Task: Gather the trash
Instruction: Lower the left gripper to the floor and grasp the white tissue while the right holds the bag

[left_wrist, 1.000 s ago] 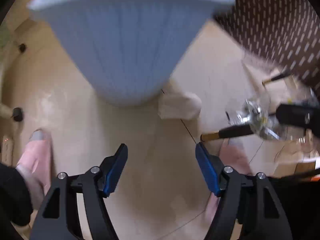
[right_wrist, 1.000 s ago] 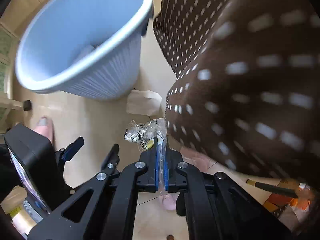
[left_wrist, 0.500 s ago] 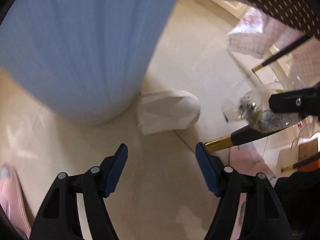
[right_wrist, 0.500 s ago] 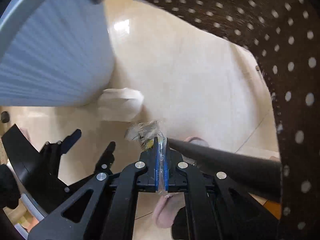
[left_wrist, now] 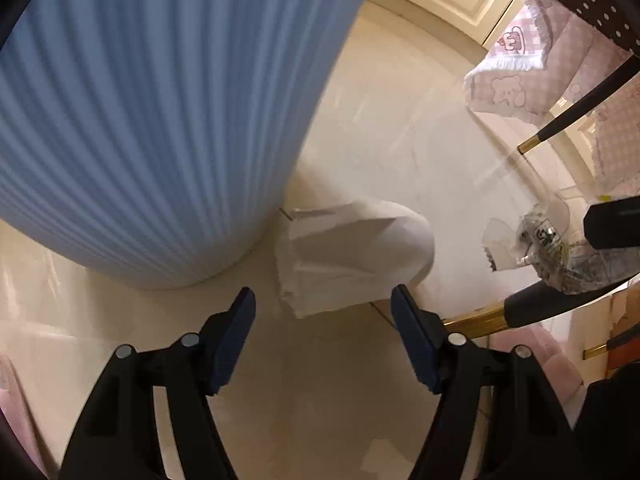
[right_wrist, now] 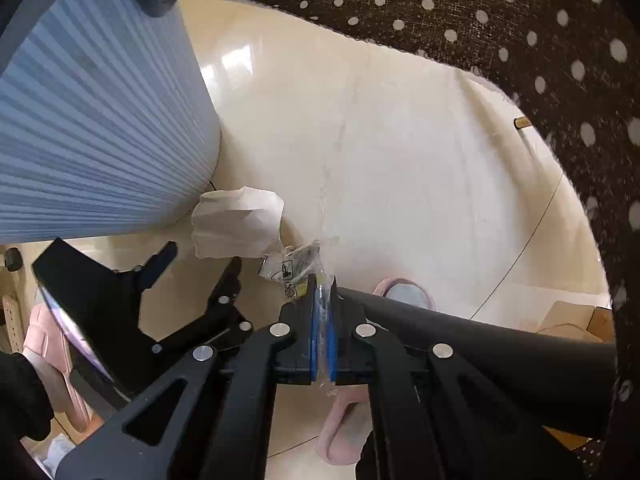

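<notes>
A crumpled white paper tissue (left_wrist: pixel 352 256) lies on the cream floor against the foot of the ribbed light-blue trash bin (left_wrist: pixel 160 112). My left gripper (left_wrist: pixel 323 304) hangs open just above the tissue's near edge, nothing between its blue pads. In the right wrist view the same tissue (right_wrist: pixel 236 226) sits beside the bin (right_wrist: pixel 100 128). My right gripper (right_wrist: pixel 322 292) is shut on a crinkled clear plastic wrapper (right_wrist: pixel 292 266), which sticks out past the fingertips. The wrapper (left_wrist: pixel 536 248) also shows at the right edge of the left wrist view.
A brown polka-dot tablecloth (right_wrist: pixel 480 20) overhangs the top right. Black chair legs with gold tips (left_wrist: pixel 480 320) cross the floor at the right. Pink slippers (right_wrist: pixel 400 292) stand near the grippers, and a pink checked cloth (left_wrist: pixel 516 64) hangs at the back.
Both grippers have sunk toward the floor. The bin's rim has left the left view and the tissue has grown larger, now just ahead of the left fingertips. The wrapper stays clamped.
</notes>
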Demonstrator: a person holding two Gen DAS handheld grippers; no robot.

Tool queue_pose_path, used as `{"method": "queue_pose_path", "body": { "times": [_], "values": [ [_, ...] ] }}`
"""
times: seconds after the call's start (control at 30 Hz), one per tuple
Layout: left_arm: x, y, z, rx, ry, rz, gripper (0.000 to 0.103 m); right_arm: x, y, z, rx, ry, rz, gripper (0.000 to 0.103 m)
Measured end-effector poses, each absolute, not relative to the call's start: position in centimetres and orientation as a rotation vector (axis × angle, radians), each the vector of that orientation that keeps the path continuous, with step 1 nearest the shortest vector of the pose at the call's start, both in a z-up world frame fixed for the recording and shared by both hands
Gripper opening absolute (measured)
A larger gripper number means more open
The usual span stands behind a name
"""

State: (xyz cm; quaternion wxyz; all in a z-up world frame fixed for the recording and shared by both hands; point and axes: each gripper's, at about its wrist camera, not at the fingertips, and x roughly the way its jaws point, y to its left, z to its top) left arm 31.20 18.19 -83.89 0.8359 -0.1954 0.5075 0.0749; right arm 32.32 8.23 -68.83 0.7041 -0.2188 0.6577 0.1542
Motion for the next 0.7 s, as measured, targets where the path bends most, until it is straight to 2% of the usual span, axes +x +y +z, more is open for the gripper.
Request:
{"method": "queue_pose_path", "body": {
  "times": [0.3, 0.4, 0.47, 0.6, 0.7],
  "values": [
    [30.8, 18.3, -84.4, -0.474, 1.025, 0.112, 0.068, 32.2, 8.3, -68.7, -0.491, 1.455, 0.332, 0.003],
    [30.8, 18.2, -84.4, -0.480, 1.016, 0.092, 0.062, 32.0, 8.5, -68.2, -0.492, 1.449, 0.325, 0.003],
    [31.0, 18.0, -84.8, -0.476, 1.026, 0.077, 0.056, 31.9, 8.6, -68.2, -0.497, 1.446, 0.325, 0.003],
    [30.6, 18.4, -85.1, -0.469, 1.043, 0.054, 0.036, 31.7, 8.8, -68.0, -0.500, 1.442, 0.324, 0.003],
    [30.4, 18.6, -85.0, -0.486, 1.048, 0.041, 0.026, 31.5, 8.9, -68.0, -0.502, 1.441, 0.323, 0.003]
  ]
}}
